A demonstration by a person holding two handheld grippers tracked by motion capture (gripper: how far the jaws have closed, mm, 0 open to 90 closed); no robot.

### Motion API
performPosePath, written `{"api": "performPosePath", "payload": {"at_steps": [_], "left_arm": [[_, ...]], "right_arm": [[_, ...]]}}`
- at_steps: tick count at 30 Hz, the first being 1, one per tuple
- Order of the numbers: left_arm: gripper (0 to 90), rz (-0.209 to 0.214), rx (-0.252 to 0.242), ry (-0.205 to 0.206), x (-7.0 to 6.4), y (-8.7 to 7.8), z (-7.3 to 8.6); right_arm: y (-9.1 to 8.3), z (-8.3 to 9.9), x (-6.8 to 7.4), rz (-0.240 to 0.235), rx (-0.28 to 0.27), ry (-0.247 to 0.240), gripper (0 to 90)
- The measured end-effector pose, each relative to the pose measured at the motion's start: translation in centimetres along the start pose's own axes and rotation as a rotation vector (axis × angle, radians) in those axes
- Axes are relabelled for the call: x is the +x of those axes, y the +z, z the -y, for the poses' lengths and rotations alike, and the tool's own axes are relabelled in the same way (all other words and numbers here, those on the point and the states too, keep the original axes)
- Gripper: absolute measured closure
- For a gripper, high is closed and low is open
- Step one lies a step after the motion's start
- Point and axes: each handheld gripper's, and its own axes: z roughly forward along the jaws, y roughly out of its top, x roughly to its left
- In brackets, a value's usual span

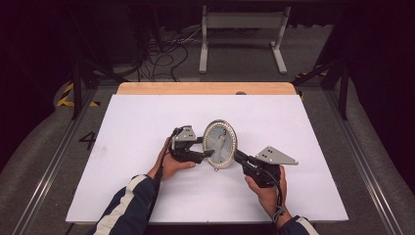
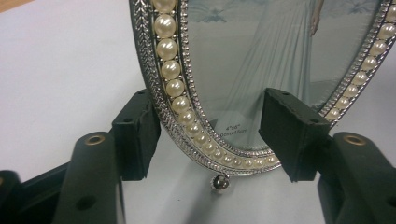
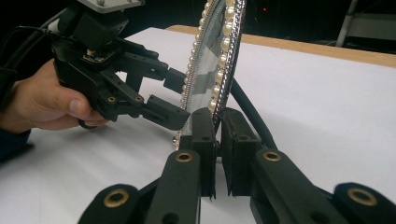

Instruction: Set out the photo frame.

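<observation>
The person wore dark blue sleeves (image 1: 128, 205) with white stripes. Both grippers were black, with brass-coloured screw rings.

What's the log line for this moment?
oval silver pearl-rimmed photo frame: upright | right hand-held gripper: shut on rim | left hand-held gripper: open, facing front

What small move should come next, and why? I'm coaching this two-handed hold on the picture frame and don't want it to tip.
Probably close the left tongs gently on the frame. The oval pearl-rimmed picture frame stands upright on the white table, pinched at its edge by the right tongs alone, while the left jaws stand open on either side of its lower rim, so a second grip would likely steady it.
</observation>
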Motion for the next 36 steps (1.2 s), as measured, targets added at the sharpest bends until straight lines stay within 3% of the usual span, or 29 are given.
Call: {"api": "performPosePath", "payload": {"at_steps": [7, 21, 23, 24, 25, 27, 28, 31, 36], "left_arm": [[44.4, -0.015, 0.026, 0.005, -0.1, -0.4, 0.1], [45.2, -0.041, 0.088, 0.053, -0.8, -1.2, 0.2], [39.8, -0.016, 0.076, 0.037, -0.7, -1.2, 0.3], [39.0, 0.010, 0.031, -0.010, -0.4, -1.3, 0.4], [38.7, 0.004, 0.008, -0.025, -0.3, -1.4, 0.4], [38.2, -0.008, -0.004, -0.029, -0.2, -1.6, 0.3], [38.8, -0.015, -0.040, -0.031, -0.2, -2.1, 0.0], [40.8, -0.021, -0.065, -0.025, -0.3, -2.4, -0.2], [53.5, -0.053, -0.053, -0.011, -0.3, -2.4, -0.3]], "right_arm": [[0.3, -0.1, -0.1, 0.007, -0.004, 0.003, 84.8], [0.9, -0.3, -0.9, 0.028, -0.009, 0.020, 83.5], [0.9, -0.3, -1.0, 0.026, -0.011, 0.029, 83.4], [0.9, -0.3, -1.0, 0.031, -0.011, 0.027, 83.1], [0.9, -0.3, -1.0, 0.034, -0.011, 0.026, 82.4], [0.7, -0.2, -0.9, 0.035, -0.012, 0.027, 77.8], [0.5, -0.2, -1.0, 0.034, -0.021, 0.024, 76.4], [0.1, -0.2, -1.1, 0.042, -0.026, 0.032, 77.2], [0.5, 0.0, -0.9, 0.046, -0.008, 0.021, 82.9]]}}
